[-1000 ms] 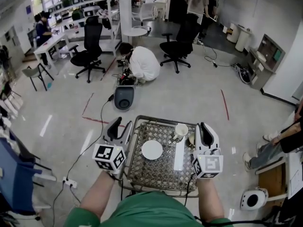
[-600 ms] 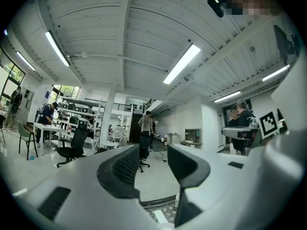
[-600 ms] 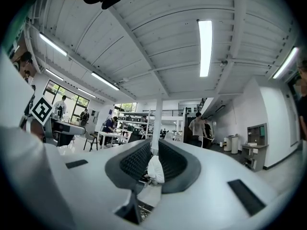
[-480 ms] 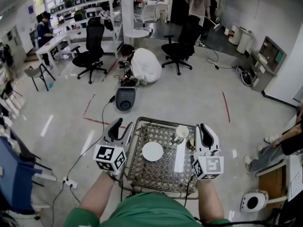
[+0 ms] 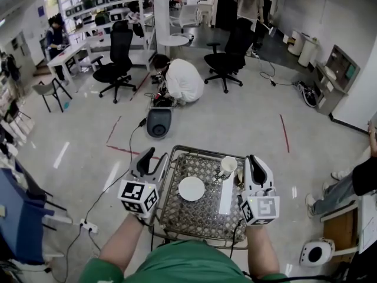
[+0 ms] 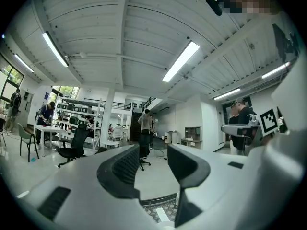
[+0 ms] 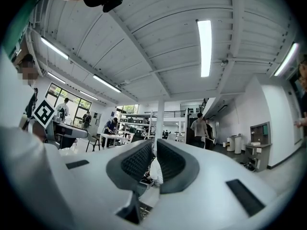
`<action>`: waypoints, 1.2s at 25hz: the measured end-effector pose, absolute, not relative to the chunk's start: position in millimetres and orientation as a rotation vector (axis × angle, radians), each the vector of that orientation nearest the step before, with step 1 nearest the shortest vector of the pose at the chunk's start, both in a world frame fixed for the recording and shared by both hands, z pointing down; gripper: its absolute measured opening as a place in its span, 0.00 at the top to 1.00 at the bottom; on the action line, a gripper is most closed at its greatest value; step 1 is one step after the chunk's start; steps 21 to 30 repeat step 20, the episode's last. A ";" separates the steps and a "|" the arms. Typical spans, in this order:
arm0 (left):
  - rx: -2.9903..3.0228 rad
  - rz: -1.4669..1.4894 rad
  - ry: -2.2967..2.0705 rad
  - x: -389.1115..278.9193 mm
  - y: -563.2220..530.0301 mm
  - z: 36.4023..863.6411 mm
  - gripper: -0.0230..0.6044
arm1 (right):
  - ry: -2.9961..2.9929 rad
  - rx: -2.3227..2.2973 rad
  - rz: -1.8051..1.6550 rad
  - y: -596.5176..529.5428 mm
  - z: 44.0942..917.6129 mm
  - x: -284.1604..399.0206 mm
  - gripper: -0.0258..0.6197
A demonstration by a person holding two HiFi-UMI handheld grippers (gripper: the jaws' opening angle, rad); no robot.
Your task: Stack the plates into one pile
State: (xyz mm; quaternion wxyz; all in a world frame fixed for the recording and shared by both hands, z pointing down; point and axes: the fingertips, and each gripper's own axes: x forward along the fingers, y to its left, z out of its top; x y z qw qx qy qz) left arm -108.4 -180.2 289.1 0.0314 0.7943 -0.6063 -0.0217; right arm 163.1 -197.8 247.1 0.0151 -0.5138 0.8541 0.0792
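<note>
The person is holding the left gripper over the left rim of a small metal-framed table with a woven lattice top, and the right gripper over its right rim, both pointing away from the body. In the left gripper view the left gripper is standing with its jaws well apart and nothing between them; only the floor and the table's far edge are showing through the gap. In the right gripper view the right gripper is closing its jaws, which are leaving just a narrow slit, and it is gripping nothing; a distant crouching figure in white is showing through the slit.

A round white plate is lying flat near the middle of the lattice top, apart from both grippers. Just to its right a long white rectangular dish is lying lengthwise, between the plate and the right gripper. A white cup is standing upright at the dish's far end. Something yellowish is peeking out beside the right gripper, too hidden to name.

Beyond the table a person in a white top is crouching on the floor next to a round dark grey device, and two black office chairs are standing further back
</note>
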 end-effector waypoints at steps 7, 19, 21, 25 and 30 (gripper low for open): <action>2.424 -0.039 -1.879 -105.3 -182.9 292.4 0.66 | 2.681 -1.566 0.228 -205.0 249.6 163.8 0.88; 2.427 -0.011 -1.951 -94.1 -209.9 298.5 0.66 | 2.656 -1.527 0.218 -247.9 265.7 177.9 0.89; 2.435 -0.016 -1.961 -94.0 -217.6 297.6 0.66 | 2.646 -1.525 0.228 -256.5 266.2 178.9 0.89; 2.435 -0.016 -1.961 -94.0 -217.6 297.6 0.66 | 2.646 -1.525 0.228 -256.5 266.2 178.9 0.89; 2.435 -0.016 -1.961 -94.0 -217.6 297.6 0.66 | 2.646 -1.525 0.228 -256.5 266.2 178.9 0.89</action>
